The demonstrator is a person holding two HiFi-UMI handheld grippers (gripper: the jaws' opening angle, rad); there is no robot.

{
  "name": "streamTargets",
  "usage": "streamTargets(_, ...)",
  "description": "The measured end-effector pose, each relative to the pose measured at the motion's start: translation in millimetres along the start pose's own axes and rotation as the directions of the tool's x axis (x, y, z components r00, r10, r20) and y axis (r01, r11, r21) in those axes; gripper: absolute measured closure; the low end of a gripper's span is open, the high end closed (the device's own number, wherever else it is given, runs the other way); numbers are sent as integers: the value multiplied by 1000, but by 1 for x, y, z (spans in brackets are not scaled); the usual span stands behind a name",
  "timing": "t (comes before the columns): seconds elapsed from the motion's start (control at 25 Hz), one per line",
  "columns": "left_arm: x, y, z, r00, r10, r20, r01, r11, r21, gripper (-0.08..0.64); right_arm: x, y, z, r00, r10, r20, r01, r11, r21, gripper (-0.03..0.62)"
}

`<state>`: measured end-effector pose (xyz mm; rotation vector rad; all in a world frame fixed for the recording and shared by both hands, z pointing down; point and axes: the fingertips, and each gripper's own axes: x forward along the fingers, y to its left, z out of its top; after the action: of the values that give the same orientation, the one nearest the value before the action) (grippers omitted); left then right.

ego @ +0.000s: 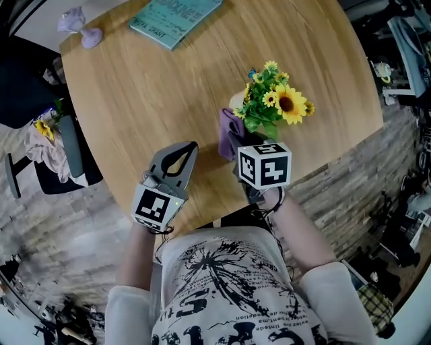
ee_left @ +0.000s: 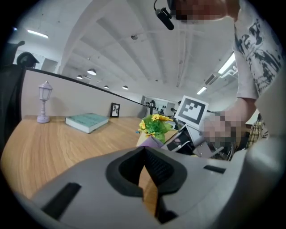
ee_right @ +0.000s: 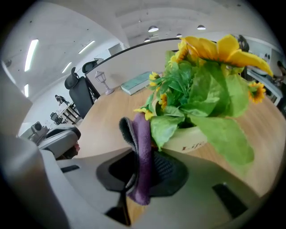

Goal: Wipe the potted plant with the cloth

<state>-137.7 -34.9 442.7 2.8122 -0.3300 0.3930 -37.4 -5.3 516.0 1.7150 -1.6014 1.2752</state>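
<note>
A potted plant (ego: 277,102) with yellow sunflowers and green leaves stands in a cream pot (ee_right: 190,139) on the round wooden table (ego: 155,101). My right gripper (ego: 237,147) is shut on a purple cloth (ego: 230,131), which touches the leaves on the plant's left side. In the right gripper view the cloth (ee_right: 142,147) stands up between the jaws against a leaf. My left gripper (ego: 191,147) hovers to the left of the plant, shut and empty. The left gripper view shows the plant (ee_left: 154,125) ahead to the right.
At the table's far side lie a teal book (ego: 174,19) and a small lilac lamp (ego: 81,28). An office chair (ego: 64,145) with things on it stands off the table's left edge. The table's near edge runs just below both grippers.
</note>
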Motion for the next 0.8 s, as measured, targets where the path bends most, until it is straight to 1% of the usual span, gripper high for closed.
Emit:
streamTargets(0.16,5,-12,-2,1000,27,5,-27,999,-30,555,-4,-3,-10,999,38,-38,-41,997,-64,512)
streamTargets(0.32,15,-28,-10,998,53,-28,-53,999,-11,555,-12,-10,-24,993,99,-68,-104,992,-74,512)
streamTargets(0.4,20,-39,-11,997,72,-21,-72,997,-11,555,-18,-16,-33,988,123,-91,-131,988,-86,512)
streamTargets(0.52,27,-53,-11,994,105,-14,-105,994,-33,555,-27,-24,-42,981,149,-124,-165,977,-131,512)
streamTargets(0.68,35,-60,-8,985,174,8,-174,982,-70,555,-38,-39,-50,975,158,-158,-189,959,-212,512)
streamTargets(0.8,44,-66,-6,981,193,7,-192,980,-55,555,-46,-62,-51,979,125,-162,-166,949,-269,512)
